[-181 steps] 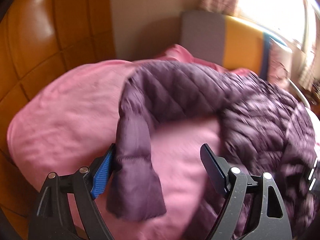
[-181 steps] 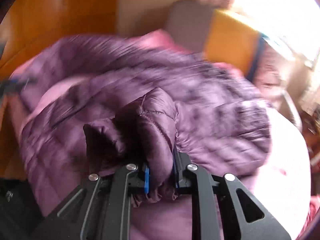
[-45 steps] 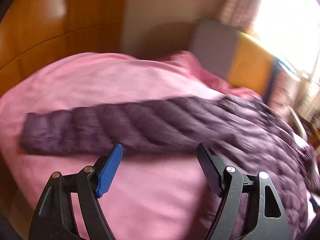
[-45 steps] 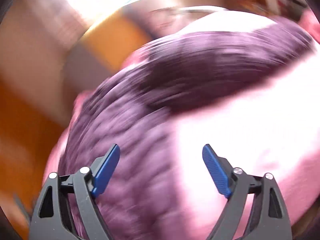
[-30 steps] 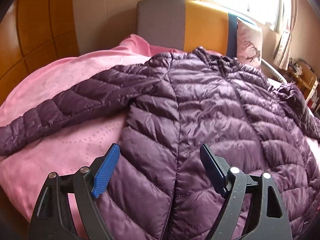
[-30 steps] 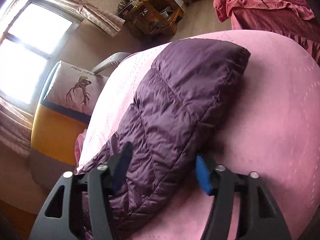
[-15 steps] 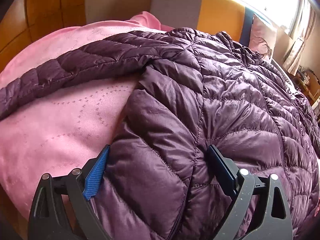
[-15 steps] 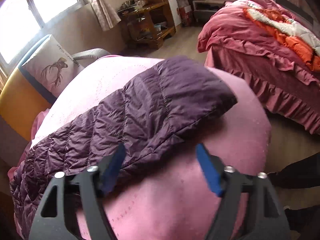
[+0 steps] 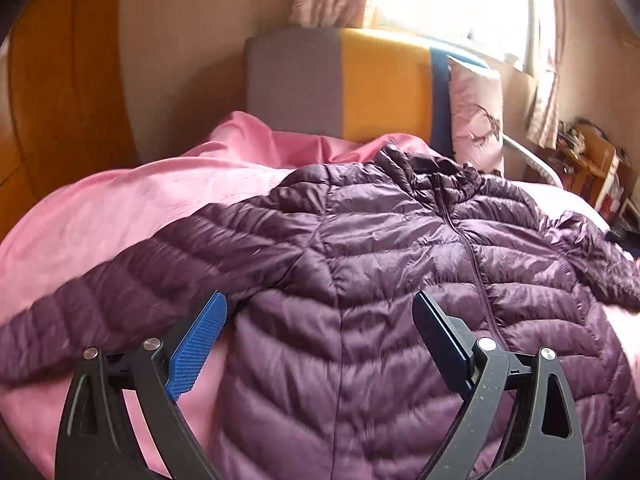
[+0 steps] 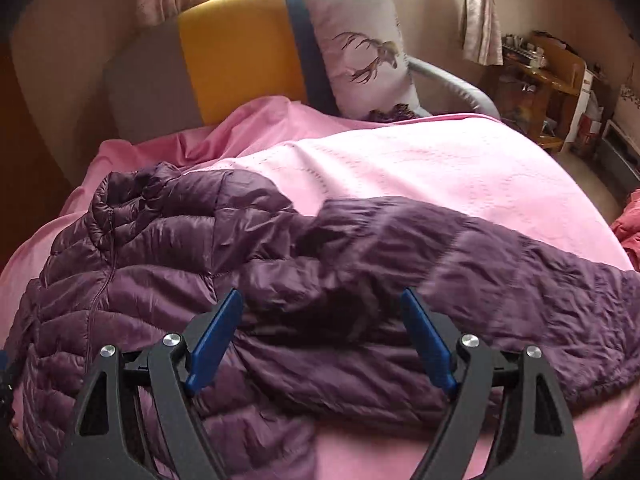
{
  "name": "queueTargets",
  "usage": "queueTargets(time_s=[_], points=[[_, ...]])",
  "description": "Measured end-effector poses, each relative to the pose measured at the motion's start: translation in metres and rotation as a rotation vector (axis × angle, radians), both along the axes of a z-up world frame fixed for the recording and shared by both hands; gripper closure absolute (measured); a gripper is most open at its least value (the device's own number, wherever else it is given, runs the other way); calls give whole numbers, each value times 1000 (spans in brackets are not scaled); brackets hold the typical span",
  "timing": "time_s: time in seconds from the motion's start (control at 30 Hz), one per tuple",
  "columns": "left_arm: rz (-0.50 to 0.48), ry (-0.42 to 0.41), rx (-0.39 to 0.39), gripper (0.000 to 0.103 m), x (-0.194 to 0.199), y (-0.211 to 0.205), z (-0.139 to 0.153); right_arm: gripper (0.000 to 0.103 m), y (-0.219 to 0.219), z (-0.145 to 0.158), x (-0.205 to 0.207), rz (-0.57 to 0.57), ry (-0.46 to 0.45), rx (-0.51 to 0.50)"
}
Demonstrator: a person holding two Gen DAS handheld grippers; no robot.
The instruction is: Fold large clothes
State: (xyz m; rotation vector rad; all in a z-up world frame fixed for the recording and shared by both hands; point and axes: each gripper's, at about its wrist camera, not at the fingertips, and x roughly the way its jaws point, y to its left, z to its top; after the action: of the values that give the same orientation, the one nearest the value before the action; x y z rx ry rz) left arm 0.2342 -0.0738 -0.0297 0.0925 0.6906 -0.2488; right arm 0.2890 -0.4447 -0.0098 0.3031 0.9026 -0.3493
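Observation:
A purple quilted down jacket (image 9: 384,256) lies spread flat, front up and zipped, on a pink bedspread (image 9: 120,208). Its left sleeve (image 9: 100,300) stretches out to the left. In the right wrist view the jacket (image 10: 168,264) fills the left side and its right sleeve (image 10: 500,280) stretches out to the right. My left gripper (image 9: 320,320) is open and empty, above the jacket's lower left body near the armpit. My right gripper (image 10: 322,312) is open and empty, above the right armpit.
A grey, orange and blue headboard (image 9: 340,84) stands behind the bed, with a deer-print pillow (image 10: 364,52) against it. A wooden wall (image 9: 60,80) is on the left. A cluttered wooden desk (image 10: 540,68) and a red-covered bed edge (image 10: 630,220) are on the right.
Six seconds ago the jacket was bunched and my right gripper held a sleeve. Now both sleeves lie spread out, both grippers are open, and they have swung back over the jacket's body.

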Motion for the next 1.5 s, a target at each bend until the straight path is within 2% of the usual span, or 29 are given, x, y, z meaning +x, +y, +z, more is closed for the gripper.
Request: queueTargets(time_s=[0.07, 0.1, 0.13, 0.2, 0.23, 0.27, 0.33, 0.5, 0.67, 0.73, 0.8, 0.9, 0.97, 1.0, 1.07, 1.1, 1.13, 1.17, 1.2, 1.23, 1.3, 1.37, 1.43, 1.5], points=[[11, 37, 18, 10, 11, -3, -11, 23, -9, -26, 19, -50, 77, 4], [11, 87, 14, 10, 17, 0, -22, 23, -21, -44, 24, -103, 123, 16], [19, 121, 8, 10, 20, 2, -29, 21, -33, -56, 24, -138, 124, 33], [67, 201, -14, 9, 26, 11, -49, 20, -45, -65, 17, -178, 54, 22], [100, 269, -70, 5, 30, 22, -62, 18, -43, -68, 18, -183, 49, 5], [112, 293, -146, 5, 30, 32, -67, 17, -40, -70, 19, -183, 47, -15], [117, 276, -197, 5, 27, 39, -65, 13, -35, -71, 23, -182, 57, -42], [128, 265, -168, 5, 20, 36, -66, 13, -34, -54, 13, -187, 40, -4], [140, 259, -159, 5, 12, 36, -66, 11, -58, -18, -79, -282, -114, 139], [142, 256, -161, 5, 11, 36, -65, 11, -71, -17, -126, -352, -164, 205], [144, 254, -157, 5, 11, 34, -65, 12, -88, -18, -164, -429, -172, 257], [146, 253, -154, 5, 11, 34, -65, 21, -121, -17, -220, -599, -208, 307], [146, 252, -157, 5, 10, 34, -65, 32, -148, -22, -249, -705, -250, 386], [147, 252, -159, 5, 9, 35, -65, 41, -162, -25, -259, -748, -268, 424], [147, 252, -162, 5, 8, 35, -65, 41, -188, -23, -261, -778, -279, 452], [147, 251, -161, 5, 7, 35, -65, 41, -197, -18, -257, -793, -264, 432], [147, 250, -159, 5, 7, 34, -65, 48, -206, -11, -248, -814, -240, 393], [147, 249, -158, 5, 6, 34, -65, 56, -210, -6, -243, -819, -218, 365], [147, 248, -158, 5, 6, 34, -65, 77, -212, 2, -229, -806, -184, 332], [146, 248, -160, 5, 6, 34, -65, 87, -211, 10, -219, -778, -167, 306], [145, 247, -168, 5, 6, 35, -65, 93, -195, 32, -190, -675, -174, 226], [146, 245, -171, 5, 6, 35, -65, 93, -164, 53, -158, -551, -189, 141], [145, 244, -170, 4, 5, 35, -65, 94, -119, 71, -125, -410, -210, 65], [145, 244, -170, 4, 5, 35, -66, 94, -68, 81, -91, -255, -216, 32]])
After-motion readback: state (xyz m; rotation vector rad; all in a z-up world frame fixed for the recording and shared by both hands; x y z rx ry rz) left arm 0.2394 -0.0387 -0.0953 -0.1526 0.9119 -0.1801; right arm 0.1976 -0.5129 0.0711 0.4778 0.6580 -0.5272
